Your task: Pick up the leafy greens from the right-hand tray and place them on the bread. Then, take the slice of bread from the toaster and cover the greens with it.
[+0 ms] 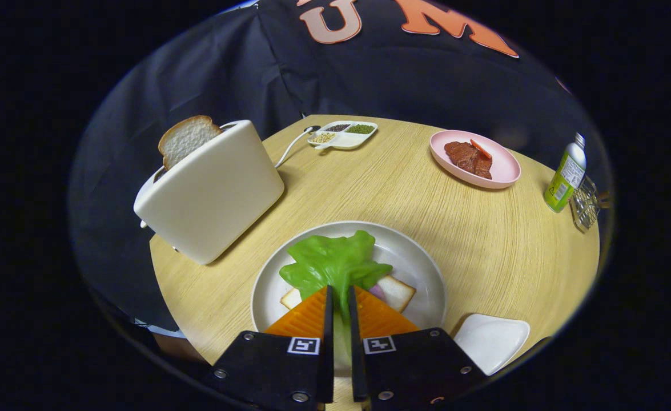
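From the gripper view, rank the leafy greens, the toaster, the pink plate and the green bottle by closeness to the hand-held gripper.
1. Leafy greens: pinched between the fingers of the hand-held gripper, over the white plate.
2. Toaster: ahead, to the left.
3. Pink plate: farther off, to the right.
4. Green bottle: far right table edge.

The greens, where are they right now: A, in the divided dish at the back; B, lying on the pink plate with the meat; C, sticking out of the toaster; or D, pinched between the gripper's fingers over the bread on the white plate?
D: the greens sit pinched between the nearly closed fingers of the gripper, spread over the bread on the white plate.
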`<state>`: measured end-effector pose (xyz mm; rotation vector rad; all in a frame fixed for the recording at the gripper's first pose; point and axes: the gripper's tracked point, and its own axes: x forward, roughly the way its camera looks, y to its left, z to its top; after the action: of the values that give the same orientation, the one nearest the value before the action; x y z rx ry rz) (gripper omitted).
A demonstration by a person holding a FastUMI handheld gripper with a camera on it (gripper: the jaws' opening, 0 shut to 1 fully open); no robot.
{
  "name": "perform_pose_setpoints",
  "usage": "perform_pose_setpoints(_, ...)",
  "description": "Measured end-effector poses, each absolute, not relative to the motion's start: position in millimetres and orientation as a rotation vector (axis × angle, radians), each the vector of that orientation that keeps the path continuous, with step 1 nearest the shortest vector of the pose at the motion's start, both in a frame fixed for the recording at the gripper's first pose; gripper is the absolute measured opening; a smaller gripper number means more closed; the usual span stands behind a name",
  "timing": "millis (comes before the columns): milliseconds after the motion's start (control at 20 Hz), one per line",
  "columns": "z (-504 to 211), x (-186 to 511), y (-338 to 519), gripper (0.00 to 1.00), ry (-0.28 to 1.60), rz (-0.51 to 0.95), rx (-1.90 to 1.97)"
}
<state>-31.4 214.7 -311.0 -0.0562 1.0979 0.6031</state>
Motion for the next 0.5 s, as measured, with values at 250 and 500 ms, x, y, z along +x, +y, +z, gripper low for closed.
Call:
perform_pose_setpoints(250, -308.5, -31.0, 216.8, 0.29, 1.099, 0.599, -0.049)
perform_pose_setpoints(500, -292.6, -21.3, 215.4, 0.53, 1.054, 0.567, -0.082)
